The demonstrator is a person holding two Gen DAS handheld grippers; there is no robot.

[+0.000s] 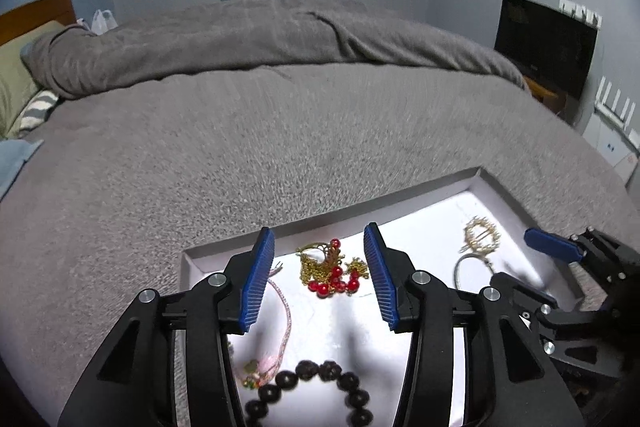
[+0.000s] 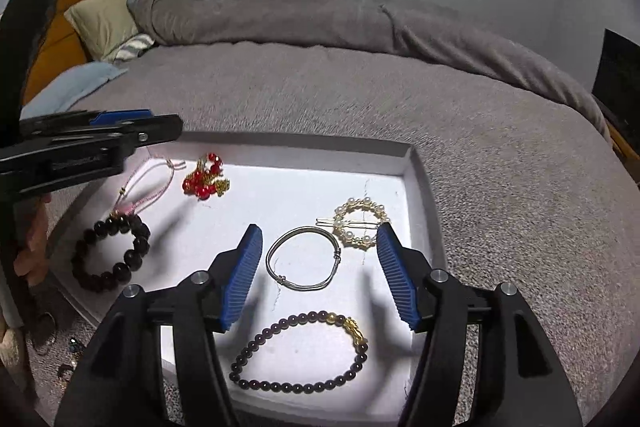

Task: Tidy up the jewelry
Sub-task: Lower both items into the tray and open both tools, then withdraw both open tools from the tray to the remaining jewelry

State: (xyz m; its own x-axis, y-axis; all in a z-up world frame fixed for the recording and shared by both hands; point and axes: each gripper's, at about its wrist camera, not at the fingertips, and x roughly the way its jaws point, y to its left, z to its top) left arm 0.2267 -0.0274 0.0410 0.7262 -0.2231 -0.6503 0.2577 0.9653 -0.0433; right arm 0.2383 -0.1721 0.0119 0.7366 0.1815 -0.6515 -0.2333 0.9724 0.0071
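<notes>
grey bed point(image 2: 360, 99) holds white tray point(image 2: 416, 163); left tool point(image 1: 319, 279) and right tool point(image 2: 320, 275) both gape empty.

Left black gripper with blue ribbed pads point(image 1: 320, 275): jaws wide apart, nothing between. Right black blue-padded gripper point(image 2: 320, 267): same, gaping, unloaded.

White tray point(image 2: 420, 187) on grey blanket point(image 2: 360, 87). Red-and-gold beads point(image 2: 204, 181), dark brown bracelet point(image 2: 110, 253), silver bangle point(image 2: 304, 257), pearl-and-gold clip point(image 2: 360, 223), purple bracelet point(image 2: 300, 353) with gold charm, pink cord point(image 2: 154, 181). Blue ribbed pads point(image 2: 400, 283).
</notes>
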